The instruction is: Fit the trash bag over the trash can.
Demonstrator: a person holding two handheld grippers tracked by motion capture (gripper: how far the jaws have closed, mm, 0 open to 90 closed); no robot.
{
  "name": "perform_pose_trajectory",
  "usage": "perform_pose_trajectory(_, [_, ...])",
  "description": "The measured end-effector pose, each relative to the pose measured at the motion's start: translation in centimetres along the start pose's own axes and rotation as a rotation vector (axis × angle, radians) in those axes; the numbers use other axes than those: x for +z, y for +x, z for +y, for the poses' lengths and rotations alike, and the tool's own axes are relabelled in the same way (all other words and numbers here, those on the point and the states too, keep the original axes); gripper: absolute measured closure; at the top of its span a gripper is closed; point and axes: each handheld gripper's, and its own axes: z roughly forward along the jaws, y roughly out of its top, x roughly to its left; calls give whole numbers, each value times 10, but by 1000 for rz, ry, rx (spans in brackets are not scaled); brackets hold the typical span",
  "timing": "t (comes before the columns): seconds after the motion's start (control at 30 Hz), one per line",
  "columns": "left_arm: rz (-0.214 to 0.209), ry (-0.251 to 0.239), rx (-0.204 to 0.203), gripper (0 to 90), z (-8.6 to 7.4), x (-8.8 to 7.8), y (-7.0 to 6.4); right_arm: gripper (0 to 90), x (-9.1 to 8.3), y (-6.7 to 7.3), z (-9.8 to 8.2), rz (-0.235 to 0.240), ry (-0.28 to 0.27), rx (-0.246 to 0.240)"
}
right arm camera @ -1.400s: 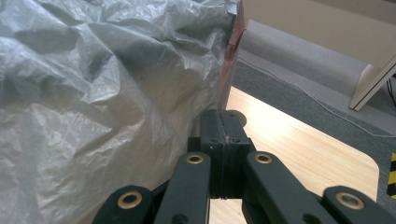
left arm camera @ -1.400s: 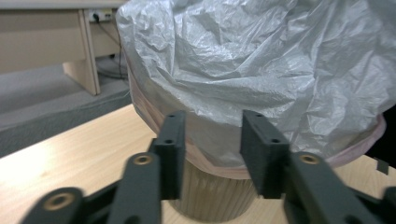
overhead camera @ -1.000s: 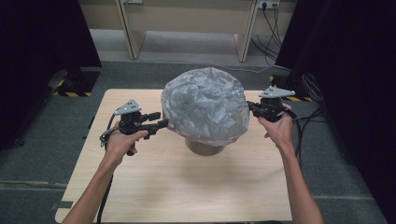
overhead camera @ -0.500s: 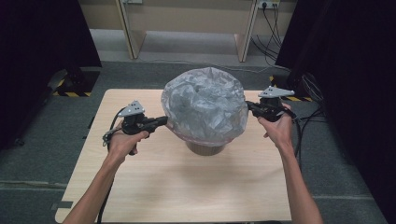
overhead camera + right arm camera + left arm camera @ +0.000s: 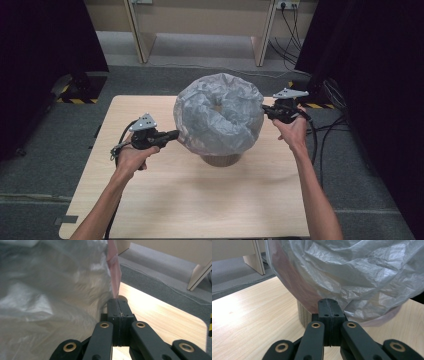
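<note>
Left gripper (image 5: 172, 135) pinches the grey plastic bag (image 5: 220, 120) at nine o'clock; right gripper (image 5: 266, 111) clamps its rim at three o'clock; bag covers a bin (image 5: 220, 160).

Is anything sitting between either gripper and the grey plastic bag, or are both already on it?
Nothing visible stands between them. The left gripper has its jaws closed at the lower edge of the grey plastic bag, and the right gripper is closed on the bag's pink-tinted rim at the opposite side. The bag drapes over a small round container on the table.

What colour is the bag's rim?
Pink, edging the translucent grey plastic bag; the left gripper view shows it best.
</note>
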Motion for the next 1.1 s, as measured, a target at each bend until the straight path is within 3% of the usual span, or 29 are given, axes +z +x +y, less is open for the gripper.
perform_pose_trajectory(0.23, [-11, 6, 4, 900, -8, 9, -3, 900, 28, -10, 2, 0, 16, 3])
perform_pose_trajectory(0.43, [-9, 18, 5, 900, -18, 20, -3, 900, 60, -16, -2, 11, 80, 4])
perform_pose_trajectory(0.8, [29, 80, 6, 900, -47, 43, 5, 900, 92, -19, -28, 45, 154, 39])
perform_pose_trajectory(1.1, [78, 155, 46, 900, -68, 65, 9, 900, 114, -20, -57, 42, 220, 58])
